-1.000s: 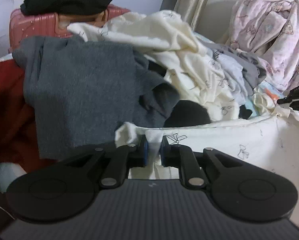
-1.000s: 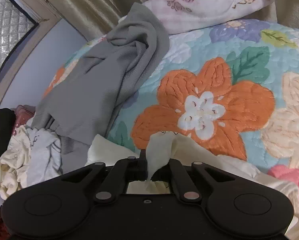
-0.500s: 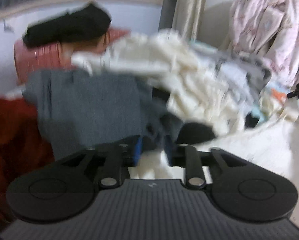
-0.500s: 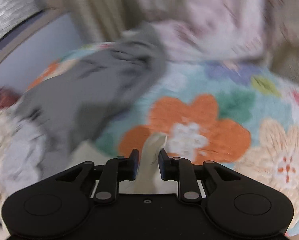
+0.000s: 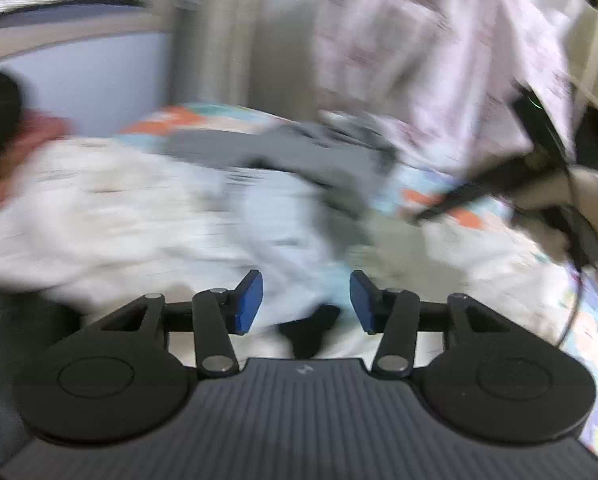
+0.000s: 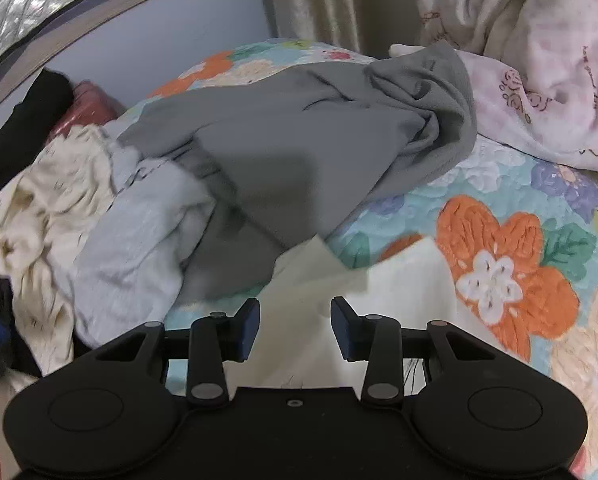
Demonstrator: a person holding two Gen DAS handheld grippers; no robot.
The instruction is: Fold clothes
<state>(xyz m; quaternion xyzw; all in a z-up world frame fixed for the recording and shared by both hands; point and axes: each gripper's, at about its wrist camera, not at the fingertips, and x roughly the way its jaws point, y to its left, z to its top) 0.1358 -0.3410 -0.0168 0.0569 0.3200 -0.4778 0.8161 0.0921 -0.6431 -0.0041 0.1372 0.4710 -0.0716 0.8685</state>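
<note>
My left gripper (image 5: 306, 302) hangs over a blurred heap of white and pale blue clothes (image 5: 147, 208), its jaws opening with nothing pinched between them. The cream garment (image 6: 339, 300) lies flat on the flowered quilt (image 6: 511, 248) just below my right gripper (image 6: 295, 328), whose jaws are opening; the pads stand clear of the cloth. A grey garment (image 6: 299, 152) is crumpled beyond it, next to pale blue and cream clothes (image 6: 99, 232). In the left wrist view the other gripper (image 5: 539, 168) shows at the right, held by a hand.
A pink patterned blanket (image 6: 539, 80) is bunched at the back right against a curtain (image 6: 319, 0). A pink suitcase (image 6: 87, 104) with black clothing on it stands at the far left by the wall. The left wrist view is heavily blurred.
Both grippers let go of the cream garment and rose; it now lies flat on the quilt. The left gripper swung right, away from the dark grey sweater, toward the pink blanket.
</note>
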